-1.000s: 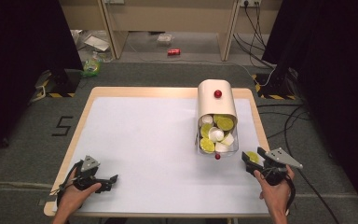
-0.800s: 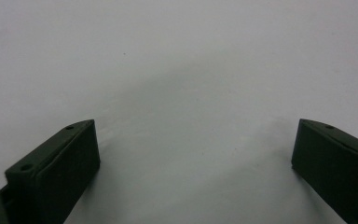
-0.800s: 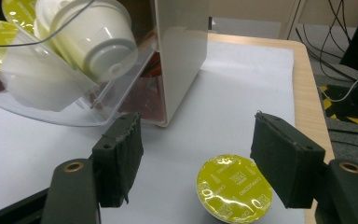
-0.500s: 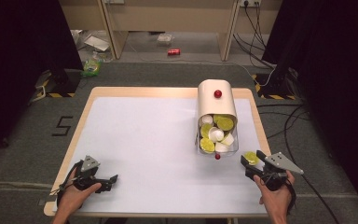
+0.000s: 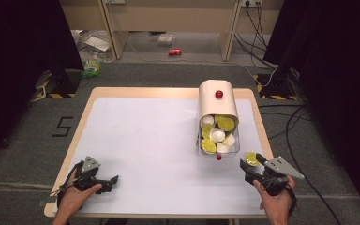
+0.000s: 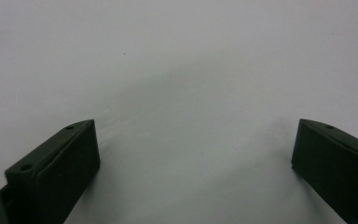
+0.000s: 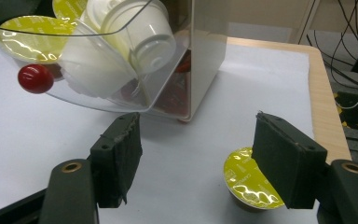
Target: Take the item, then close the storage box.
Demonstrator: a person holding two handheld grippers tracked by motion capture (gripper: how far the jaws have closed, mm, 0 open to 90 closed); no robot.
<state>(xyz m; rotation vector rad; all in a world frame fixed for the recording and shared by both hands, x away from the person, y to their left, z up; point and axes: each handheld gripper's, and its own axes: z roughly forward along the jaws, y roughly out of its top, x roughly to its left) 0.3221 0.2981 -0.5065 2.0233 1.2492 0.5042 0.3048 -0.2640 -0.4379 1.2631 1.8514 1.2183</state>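
My right tool [image 5: 252,162] stands half open near the desk's [image 5: 145,140] right front corner; its jaws have just been opening. The yellow-lidded capsule [image 7: 251,179] sits upright on the desk between them, against the right jaw and clear of the left. The clear-drawered dispenser [image 5: 218,105] full of capsules stands just beyond. My left tool [image 5: 114,178] rests wide open and empty at the left front.

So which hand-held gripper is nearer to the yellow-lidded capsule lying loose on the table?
The right hand-held gripper: the capsule sits on the table between its open jaws, beside the right one. The left hand-held gripper rests far across the table.
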